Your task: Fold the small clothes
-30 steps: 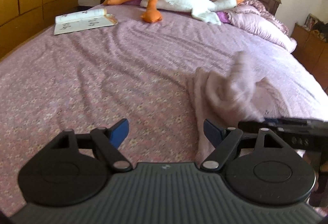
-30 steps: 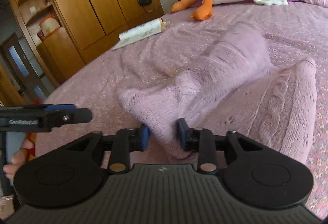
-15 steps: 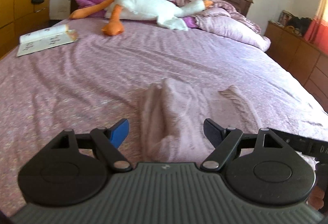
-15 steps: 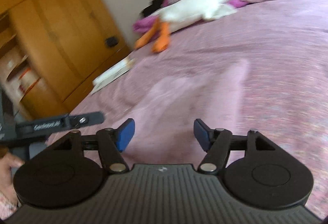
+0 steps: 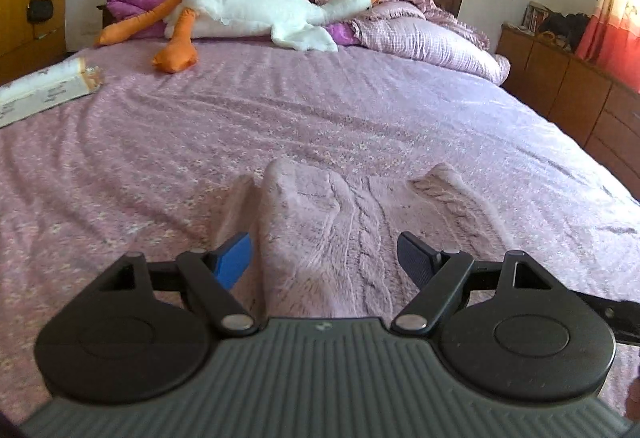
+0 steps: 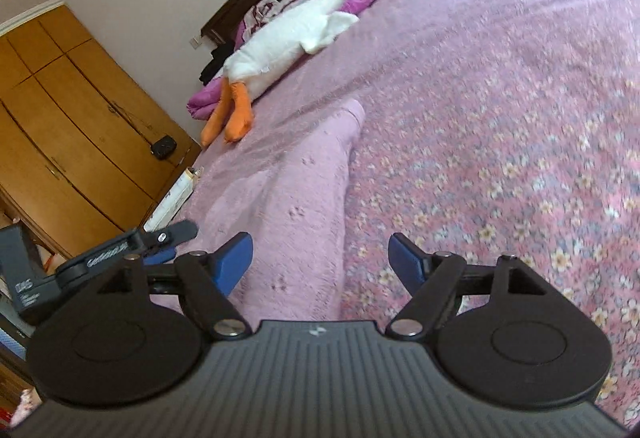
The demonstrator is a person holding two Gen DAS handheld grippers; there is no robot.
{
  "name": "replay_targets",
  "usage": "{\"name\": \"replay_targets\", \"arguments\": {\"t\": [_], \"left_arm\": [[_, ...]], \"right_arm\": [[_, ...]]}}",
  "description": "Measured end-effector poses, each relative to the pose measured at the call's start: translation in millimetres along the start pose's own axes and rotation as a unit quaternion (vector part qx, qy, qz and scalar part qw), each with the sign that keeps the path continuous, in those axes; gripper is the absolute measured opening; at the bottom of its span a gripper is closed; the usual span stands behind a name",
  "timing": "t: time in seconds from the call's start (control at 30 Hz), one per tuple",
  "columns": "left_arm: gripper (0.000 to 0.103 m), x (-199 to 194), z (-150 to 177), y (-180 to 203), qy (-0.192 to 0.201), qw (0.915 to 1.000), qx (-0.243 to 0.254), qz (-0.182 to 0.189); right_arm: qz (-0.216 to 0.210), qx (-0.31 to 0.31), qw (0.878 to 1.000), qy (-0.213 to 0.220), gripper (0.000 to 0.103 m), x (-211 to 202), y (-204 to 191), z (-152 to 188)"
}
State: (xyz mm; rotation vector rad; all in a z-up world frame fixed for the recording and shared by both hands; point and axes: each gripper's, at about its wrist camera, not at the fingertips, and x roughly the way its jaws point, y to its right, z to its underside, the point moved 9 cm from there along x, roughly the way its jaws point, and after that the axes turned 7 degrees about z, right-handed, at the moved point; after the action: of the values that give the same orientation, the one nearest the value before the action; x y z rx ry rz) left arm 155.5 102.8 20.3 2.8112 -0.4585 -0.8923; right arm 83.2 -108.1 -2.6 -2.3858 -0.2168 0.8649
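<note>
Both left tongs [image 5: 324, 258] and right tongs [image 6: 320, 258] hover released, the right's jaws just spread apart, pink knit sweater [image 5: 340, 222] lying on the bed [image 5: 160, 157] beneath them.

The sweater [image 5: 344, 230] lies on the bed [image 5: 360, 125], toy goose [image 5: 256, 13] behind.

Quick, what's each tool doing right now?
Left tool: open, empty.
Right tool: just opened, empty, above the fuzzy pink knit garment.

A big white toy goose [image 5: 248, 11] with orange feet lies by the pillows on the bed [image 5: 360, 109]. An open book [image 5: 44, 91] lies nearby.
</note>
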Motion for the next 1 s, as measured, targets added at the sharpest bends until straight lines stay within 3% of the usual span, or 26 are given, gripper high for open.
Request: {"name": "replay_targets", "arguments": {"t": [0.13, 0.27, 0.37, 0.4, 0.47, 0.6, 0.73, 0.83, 0.93, 1.0], "left_arm": [[0.081, 18, 7, -12, -0.015, 0.9992, -0.001, -0.037], [0.077, 25, 16, -24, -0.012, 0.9985, -0.052, -0.015], [0.034, 18, 17, -26, 0.01, 0.9976, -0.069, -0.006], [0.027, 15, 16, -26, 0.017, 0.9975, -0.068, -0.008], [0.025, 3, 13, -25, 0.031, 0.9962, -0.082, -0.004], [0.024, -34, 14, -24, 0.059, 0.9948, -0.077, -0.032], [0.025, -30, 36, -49, 0.02, 0.9923, -0.106, -0.061], [0.034, -28, 33, -58, 0.022, 0.9888, -0.139, -0.049], [0.042, -29, 27, -60, 0.017, 0.9889, -0.141, -0.045], [0.058, -32, 26, -61, 0.015, 0.9892, -0.135, -0.054]], "right_arm": [[0.005, -0.01, 1.0, 0.0, 0.081, 3, 3, 2], [0.004, -0.007, 1.0, -0.003, 0.081, 5, 5, 3], [0.004, -0.004, 1.0, -0.007, 0.081, 9, 6, 7], [0.004, -0.002, 1.0, -0.008, 0.081, 9, 6, 8], [0.001, 0.0, 1.0, -0.01, 0.081, 9, 6, 10], [-0.002, -0.015, 1.0, -0.007, 0.081, 7, -1, 9], [-0.009, -0.027, 1.0, -0.006, 0.081, 8, -9, 10], [-0.012, -0.025, 0.999, -0.017, 0.081, 12, -13, 15], [-0.015, -0.025, 0.999, -0.023, 0.081, 14, -15, 18], [-0.018, -0.021, 0.999, -0.025, 0.081, 15, -16, 16]]}}
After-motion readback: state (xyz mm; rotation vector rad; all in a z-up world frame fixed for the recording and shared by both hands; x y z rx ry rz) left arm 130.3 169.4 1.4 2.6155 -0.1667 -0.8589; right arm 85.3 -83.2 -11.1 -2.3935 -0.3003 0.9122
